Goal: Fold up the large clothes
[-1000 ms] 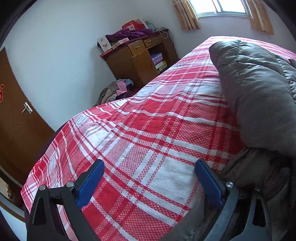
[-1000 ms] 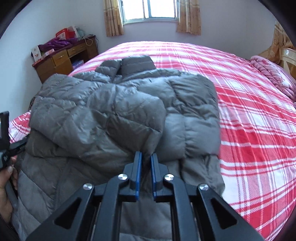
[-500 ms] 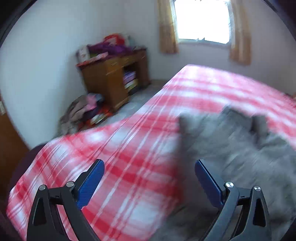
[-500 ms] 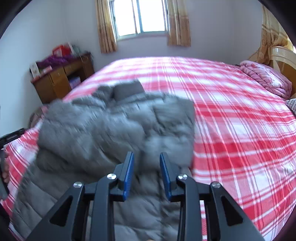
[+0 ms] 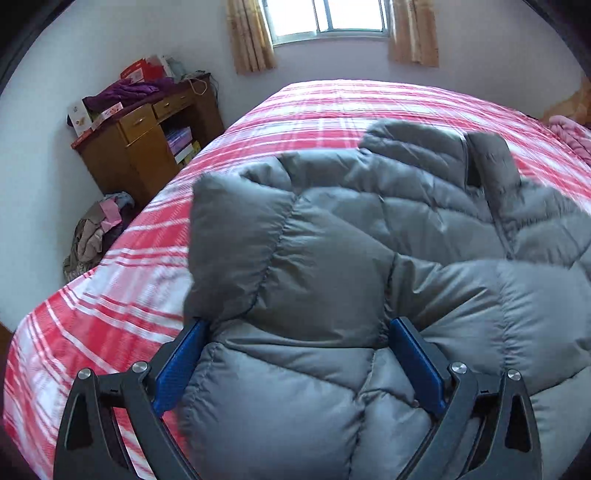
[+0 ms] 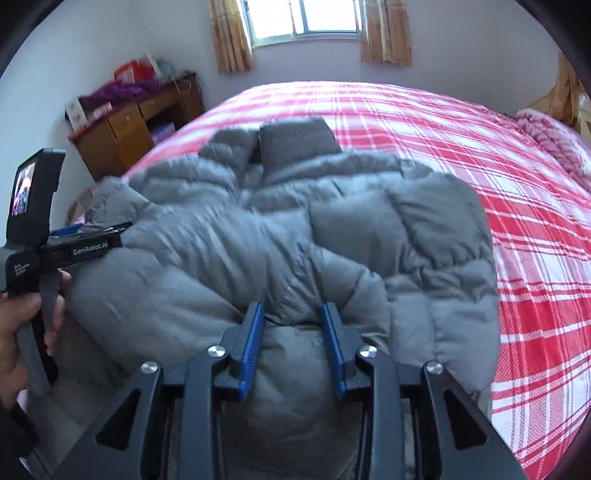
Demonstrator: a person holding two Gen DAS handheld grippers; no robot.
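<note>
A grey puffer jacket (image 5: 369,258) is seen lying on a bed covered by a red-and-white plaid bedspread (image 5: 122,280), toward the near left part of the bed, collar (image 6: 295,142) at the far end. Both sleeves are seen folded in across the front, their cuffs ending near the cameras. The left gripper (image 5: 295,334) is held over the jacket's near left portion with jaws spread wide; a folded sleeve cuff lies between the blue pads (image 5: 177,365), but no pressing of fabric is seen. The right gripper (image 6: 293,314) is held over the near middle of the jacket, jaws partly spread and just opened further; puffy fabric lies between and beneath them, with no pinch visible. In the right wrist view the left gripper's body (image 6: 88,247) is seen at the left edge, gripped by a hand (image 6: 18,332), with a small lit screen (image 6: 24,188) standing upright on it. A wooden desk (image 5: 144,144) stands at the far left by the wall, piled with purple cloth (image 5: 129,90) and boxes. A heap of clothes (image 5: 98,232) lies on the floor beside the bed. A window (image 5: 328,16) with tan curtains is seen on the far wall. A pink blanket (image 6: 550,144) lies at the bed's far right.
</note>
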